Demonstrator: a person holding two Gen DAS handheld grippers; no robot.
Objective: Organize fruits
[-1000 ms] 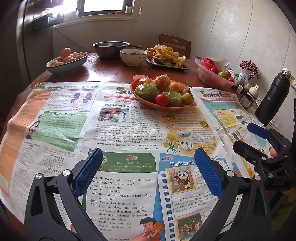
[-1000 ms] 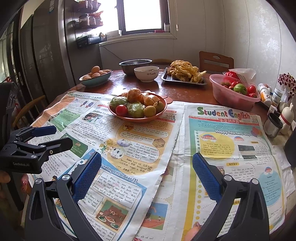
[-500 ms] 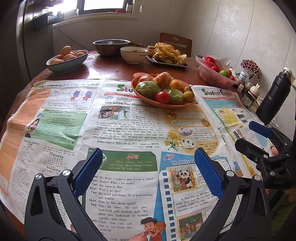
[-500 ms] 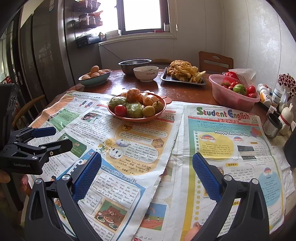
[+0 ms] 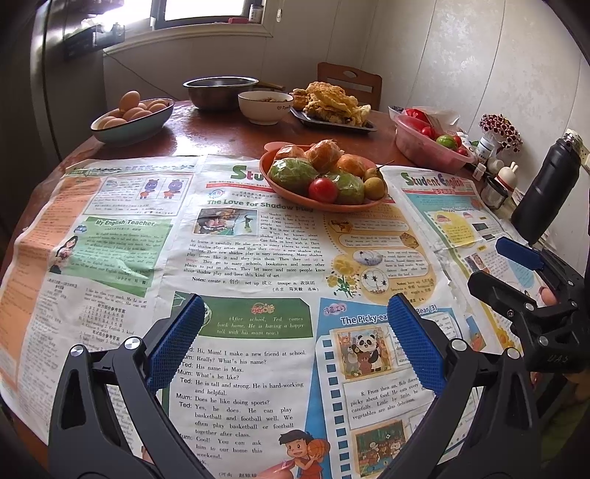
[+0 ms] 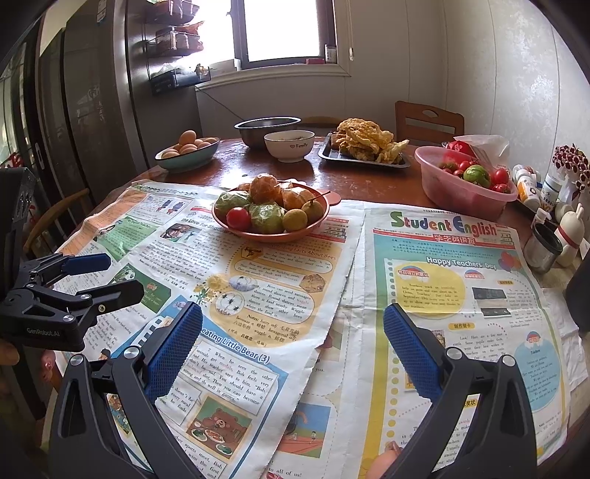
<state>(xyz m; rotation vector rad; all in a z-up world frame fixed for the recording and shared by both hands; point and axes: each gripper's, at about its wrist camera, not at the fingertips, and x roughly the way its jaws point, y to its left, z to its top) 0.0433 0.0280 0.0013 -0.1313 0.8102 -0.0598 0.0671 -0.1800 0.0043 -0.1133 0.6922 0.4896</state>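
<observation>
While both black blue-padded grippers, left gripper (image 5: 295, 346) and right gripper (image 6: 293, 344), hover empty with jaws spread over newspaper, only the left view shows the tall black bottle (image 5: 545, 191) beyond the orange fruit plate (image 5: 320, 204).

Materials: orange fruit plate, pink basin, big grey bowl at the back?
Fruit plate: likely plastic, matte orange, moulded tab handle. Pink basin: translucent plastic, contents show through the wall. Grey bowl: looks like stainless steel, brushed sheen with reflections.

Bright window (image 6: 280, 31), pale panelled walls (image 6: 490, 73), wooden chair (image 6: 427, 123), dark fridge (image 6: 96, 92)
</observation>
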